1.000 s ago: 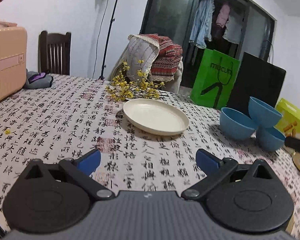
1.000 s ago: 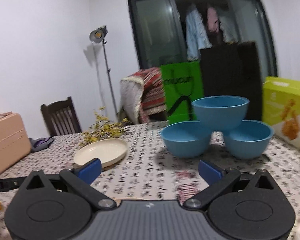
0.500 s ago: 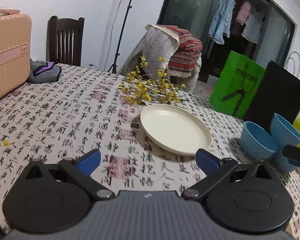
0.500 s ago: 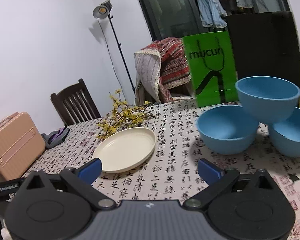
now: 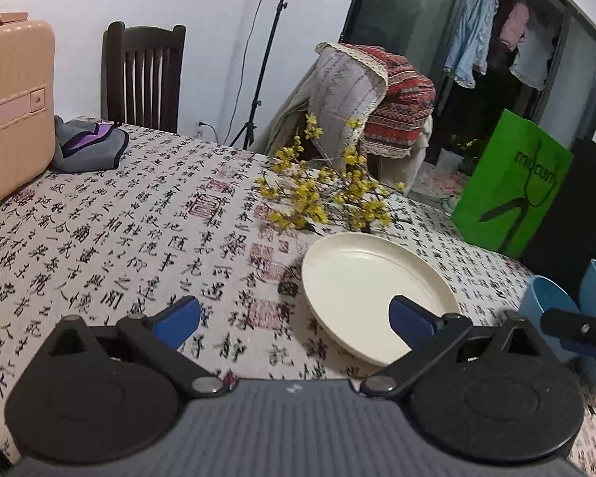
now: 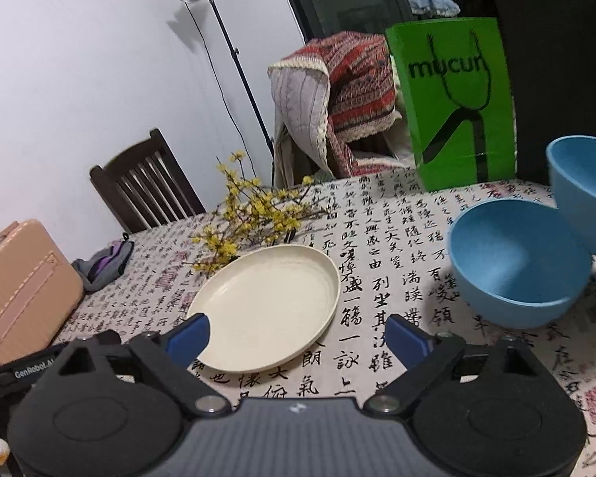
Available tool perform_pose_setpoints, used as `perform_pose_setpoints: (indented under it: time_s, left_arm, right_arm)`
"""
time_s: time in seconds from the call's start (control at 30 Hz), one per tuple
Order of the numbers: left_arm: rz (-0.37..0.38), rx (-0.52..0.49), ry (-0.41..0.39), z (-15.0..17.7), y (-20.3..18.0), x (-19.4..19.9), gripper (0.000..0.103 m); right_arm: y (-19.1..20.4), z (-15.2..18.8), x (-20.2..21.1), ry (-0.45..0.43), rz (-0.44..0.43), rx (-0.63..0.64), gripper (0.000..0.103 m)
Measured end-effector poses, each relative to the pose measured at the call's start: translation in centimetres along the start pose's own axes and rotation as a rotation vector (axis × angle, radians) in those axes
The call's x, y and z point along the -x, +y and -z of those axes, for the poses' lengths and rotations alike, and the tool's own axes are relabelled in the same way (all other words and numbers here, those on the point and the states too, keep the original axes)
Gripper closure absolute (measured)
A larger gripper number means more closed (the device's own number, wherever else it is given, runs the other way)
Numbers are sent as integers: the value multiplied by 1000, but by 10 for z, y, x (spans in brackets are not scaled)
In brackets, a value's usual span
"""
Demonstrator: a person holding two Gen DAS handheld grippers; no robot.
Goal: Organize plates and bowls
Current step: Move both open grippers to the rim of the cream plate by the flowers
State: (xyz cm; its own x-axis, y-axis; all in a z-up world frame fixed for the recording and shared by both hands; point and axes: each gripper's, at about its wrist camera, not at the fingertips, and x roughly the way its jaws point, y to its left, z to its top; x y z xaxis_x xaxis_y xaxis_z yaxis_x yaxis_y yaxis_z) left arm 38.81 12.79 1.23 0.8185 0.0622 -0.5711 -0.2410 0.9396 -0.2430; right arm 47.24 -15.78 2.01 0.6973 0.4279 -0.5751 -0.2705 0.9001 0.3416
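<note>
A cream plate (image 5: 377, 290) (image 6: 270, 298) lies on the calligraphy-print tablecloth (image 5: 139, 238). My left gripper (image 5: 294, 318) is open, low over the cloth, its right finger in front of the plate's near rim. My right gripper (image 6: 298, 338) is open with its jaws closing a little. The plate's near edge shows between its fingers, and the pads do not press on it. Blue bowls (image 6: 516, 270) stand to the right, with one bowl (image 6: 588, 194) perched on top of the others. In the left wrist view the bowls (image 5: 548, 306) sit at the right edge, behind the right gripper's finger (image 5: 580, 330).
A yellow flowering branch (image 5: 322, 198) lies just behind the plate. A tan suitcase (image 5: 12, 107) and a grey-purple pouch (image 5: 87, 147) sit at the far left. A green bag (image 6: 457, 103), a black bag and two chairs stand beyond the table's far edge.
Both grippers have moved left across the table towards the plate, which now looks larger and nearer. The bowls have slid to the right edge of both views.
</note>
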Motion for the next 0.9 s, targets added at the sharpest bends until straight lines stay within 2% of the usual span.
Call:
perform_pose_setpoints:
  time_s: [0.33, 0.9]
  left_arm:
    - [-48, 13, 29, -8, -2, -41, 0]
    - [-76, 105, 49, -14, -5, -86, 0]
  right_arm:
    - [5, -12, -54, 73, 48, -19, 22]
    - [0, -18, -110, 112, 155, -5, 33]
